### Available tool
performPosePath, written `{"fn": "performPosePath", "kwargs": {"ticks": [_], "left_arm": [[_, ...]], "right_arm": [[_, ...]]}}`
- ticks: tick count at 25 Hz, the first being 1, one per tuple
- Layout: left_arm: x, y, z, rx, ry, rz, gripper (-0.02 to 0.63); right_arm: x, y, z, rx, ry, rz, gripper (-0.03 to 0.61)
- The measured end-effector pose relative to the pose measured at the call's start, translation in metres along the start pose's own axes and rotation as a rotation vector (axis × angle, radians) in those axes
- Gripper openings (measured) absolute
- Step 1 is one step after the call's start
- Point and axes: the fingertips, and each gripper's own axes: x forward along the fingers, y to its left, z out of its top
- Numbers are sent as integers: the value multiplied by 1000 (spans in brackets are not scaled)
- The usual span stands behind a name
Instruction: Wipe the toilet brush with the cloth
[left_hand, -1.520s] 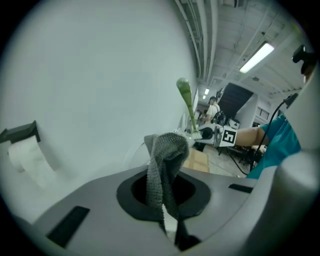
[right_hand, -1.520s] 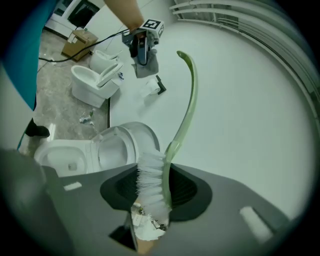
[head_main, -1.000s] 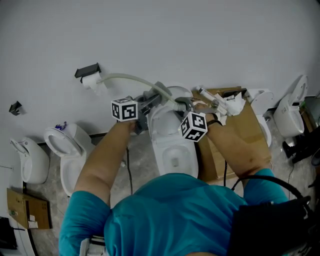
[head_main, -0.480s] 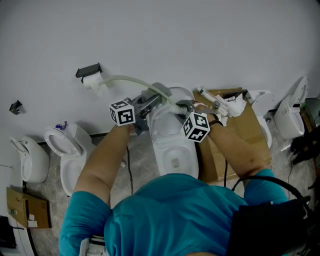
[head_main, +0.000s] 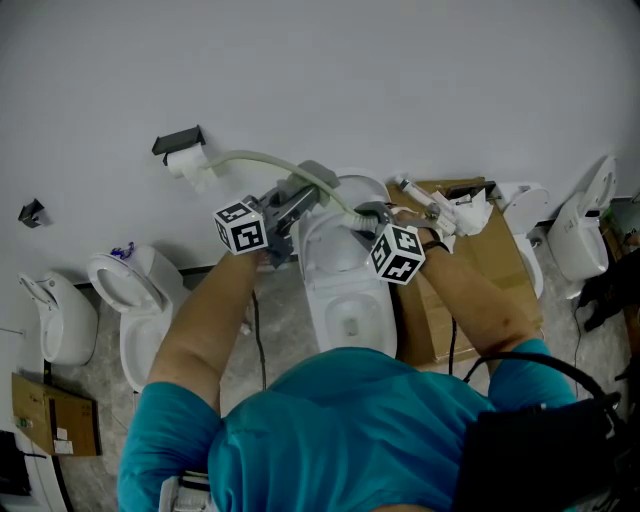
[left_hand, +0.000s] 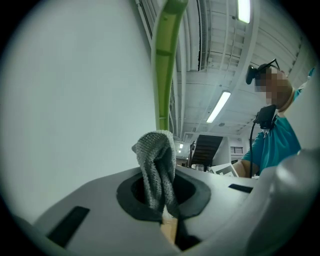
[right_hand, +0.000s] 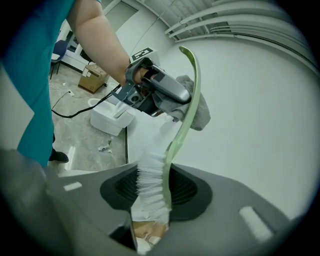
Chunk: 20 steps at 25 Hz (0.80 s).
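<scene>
Since a second ago the left gripper (head_main: 308, 190) has tipped slightly upward, jaws pinched shut on the grey cloth (left_hand: 157, 167) against the green handle of the toilet brush (right_hand: 176, 137), whose bristle end the right gripper (right_hand: 150, 210) clamps half-open, so wiping looks under way, with much of the handle left.

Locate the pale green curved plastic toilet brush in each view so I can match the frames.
Head view: the pale green curved plastic toilet brush arcs across the upper centre, in front of the white wall.
Left gripper view: its handle rises from centre to the top edge.
Right gripper view: white bristles at bottom centre, handle curving up and right.
Shared landmark: the grey knitted cloth at the handle.
</scene>
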Motion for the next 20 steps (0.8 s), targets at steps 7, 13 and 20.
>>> {"fn": "performPosePath", "kwargs": {"ticks": [7, 13, 20], "left_arm": [[-4, 2, 7, 4, -12, 11, 21], [-8, 5, 11, 5, -22, 17, 21], [-12, 8, 15, 5, -34, 29, 21]], "right_arm": [[1, 1, -10, -9, 25, 5, 140], [1, 4, -17, -2, 41, 17, 140], [3, 7, -22, 1, 55, 31, 140]]}}
